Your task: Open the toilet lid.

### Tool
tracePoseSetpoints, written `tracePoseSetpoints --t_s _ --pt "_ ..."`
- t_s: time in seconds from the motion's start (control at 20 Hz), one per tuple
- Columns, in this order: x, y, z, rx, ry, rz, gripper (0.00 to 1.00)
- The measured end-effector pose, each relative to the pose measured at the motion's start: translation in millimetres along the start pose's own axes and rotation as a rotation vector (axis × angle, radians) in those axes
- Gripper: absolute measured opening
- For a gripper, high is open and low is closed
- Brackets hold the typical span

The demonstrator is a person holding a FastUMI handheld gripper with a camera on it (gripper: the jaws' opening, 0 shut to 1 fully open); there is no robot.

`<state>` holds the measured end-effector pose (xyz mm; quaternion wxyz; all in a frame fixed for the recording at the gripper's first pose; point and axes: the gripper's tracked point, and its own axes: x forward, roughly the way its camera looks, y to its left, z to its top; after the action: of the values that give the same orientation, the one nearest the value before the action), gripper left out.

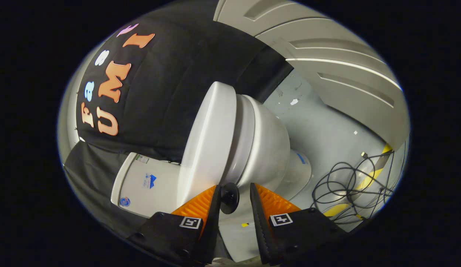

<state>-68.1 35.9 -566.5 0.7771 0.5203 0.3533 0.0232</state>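
While the whole view is rolled to one side, the toilet (252, 148) lies just ahead of the gripper (234, 193), its lid (210, 141) closed flat on the seat (242, 137), so that only a thin seam shows between the lid's rim and the seat's. The lid's front edge curves down toward the fingers and ends just above the tips. The tank (145, 181) sits behind the lid against the black cloth wall (171, 92). Beyond the bowl the pale floor (319, 129) is open toward a grey panelled door (327, 63), while a tangle of black cable (349, 185) and a yellow-and-black tape strip (368, 178) lie on the floor near the toilet's foot. The gripper is released, its orange-backed fingers (200, 204) parted with a clear gap and nothing pressed between them. A small black disc (229, 197) shows in that gap, close to the lid-side finger; I cannot tell what it belongs to. The fingertips sit right at the lid's front rim; whether either touches it cannot be told.
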Motion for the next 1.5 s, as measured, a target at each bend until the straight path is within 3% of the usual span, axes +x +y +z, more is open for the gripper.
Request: tracePoseSetpoints --t_s 0.05,0.1,0.25,0.35,0.45,0.65,0.8,1.1,1.35,1.5 --pt "-0.8 5.1 -3.3 0.029 0.015 0.039 0.53" --pt "0.4 5.4 4.4 0.061 -0.007 0.054 0.28" --pt "1.7 8.0 6.6 0.11 -0.016 0.088 0.12" --pt "-1.9 9.2 4.3 0.207 -0.004 0.075 0.08" --pt "-1.7 10.5 7.7 0.267 -0.003 0.036 0.08" --pt "-6.6 14.8 20.8 0.101 -0.031 -0.161 0.08" --pt "-11.3 51.2 29.4 0.117 -0.082 -0.14 0.08" --pt "-30.8 119.4 35.3 0.0 -0.114 -0.154 0.07" --pt "-38.9 174.7 28.0 -0.174 -0.116 -0.246 0.07" --pt "-38.3 203.5 20.2 -0.177 -0.11 -0.293 0.08"
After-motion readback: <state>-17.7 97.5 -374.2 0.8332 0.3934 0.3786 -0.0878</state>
